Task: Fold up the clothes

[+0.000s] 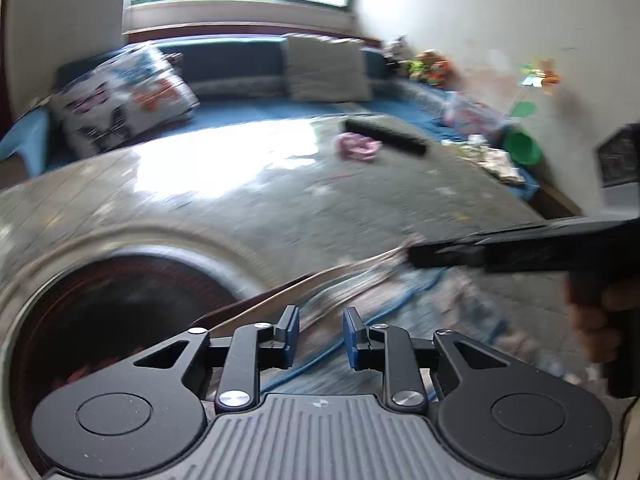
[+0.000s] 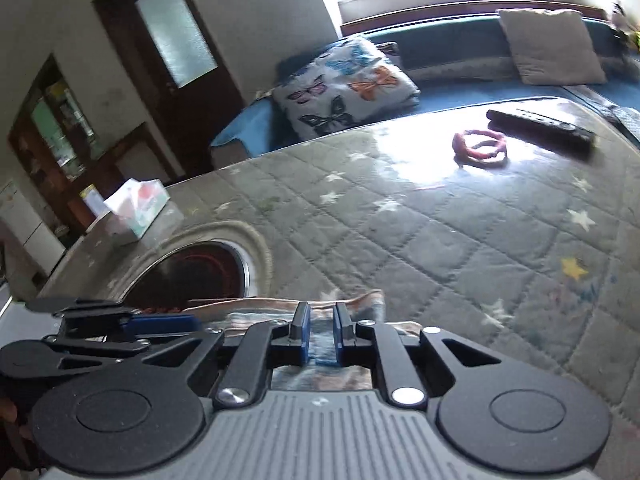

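On the quilted table cover [image 2: 460,240], at the near edge beside the round opening [image 2: 200,272], lies the garment [image 2: 360,306] — thin patterned cloth with a blue seam. The right gripper [image 2: 320,334] pinches a fold of it, pads nearly pressed together. The left gripper [image 1: 320,336] stands half spread over the same cloth at 12 o'clock, nothing visibly clamped; blur hides any contact. I judge the fabric light, limp and prone to slipping — best taken at a hem or corner, both layers together, toward 9 o'clock from the right pinch.
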`<move>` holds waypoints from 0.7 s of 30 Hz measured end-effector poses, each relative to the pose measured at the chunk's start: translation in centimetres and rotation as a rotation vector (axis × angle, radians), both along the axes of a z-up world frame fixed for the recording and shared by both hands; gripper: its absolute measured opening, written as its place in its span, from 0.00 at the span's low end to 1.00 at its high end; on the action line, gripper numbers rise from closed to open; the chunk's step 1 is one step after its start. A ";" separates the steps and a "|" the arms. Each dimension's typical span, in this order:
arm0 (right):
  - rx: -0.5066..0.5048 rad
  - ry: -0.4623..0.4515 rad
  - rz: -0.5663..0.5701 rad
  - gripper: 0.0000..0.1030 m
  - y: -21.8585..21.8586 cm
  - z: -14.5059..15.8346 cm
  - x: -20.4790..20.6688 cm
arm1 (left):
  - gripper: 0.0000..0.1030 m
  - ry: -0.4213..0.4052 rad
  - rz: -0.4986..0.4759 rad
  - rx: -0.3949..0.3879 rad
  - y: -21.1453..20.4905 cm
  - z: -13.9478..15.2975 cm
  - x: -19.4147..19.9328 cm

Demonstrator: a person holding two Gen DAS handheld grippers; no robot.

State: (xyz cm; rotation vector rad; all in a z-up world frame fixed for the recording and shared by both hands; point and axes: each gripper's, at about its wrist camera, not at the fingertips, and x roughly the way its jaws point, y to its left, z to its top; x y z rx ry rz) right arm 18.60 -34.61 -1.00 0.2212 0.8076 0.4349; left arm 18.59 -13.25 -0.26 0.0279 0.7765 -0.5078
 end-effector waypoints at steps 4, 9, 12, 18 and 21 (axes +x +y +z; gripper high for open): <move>-0.014 0.034 -0.011 0.10 0.0 -0.9 0.6 | 0.22 0.009 -0.040 0.015 -1.9 -0.8 1.3; 0.003 0.022 -0.009 0.11 -1.1 0.2 -0.8 | 0.22 0.006 -0.040 0.035 -2.5 -1.3 1.9; -0.001 0.007 0.015 0.11 -1.6 1.3 -3.1 | 0.22 -0.006 -0.034 0.037 -2.4 -1.0 1.4; -0.010 -0.011 0.078 0.11 -2.0 2.7 -8.2 | 0.22 -0.042 -0.075 0.031 -1.9 0.5 -2.4; -0.019 -0.012 0.116 0.11 -1.8 2.7 -10.7 | 0.22 -0.049 -0.115 0.035 -1.8 0.8 -5.1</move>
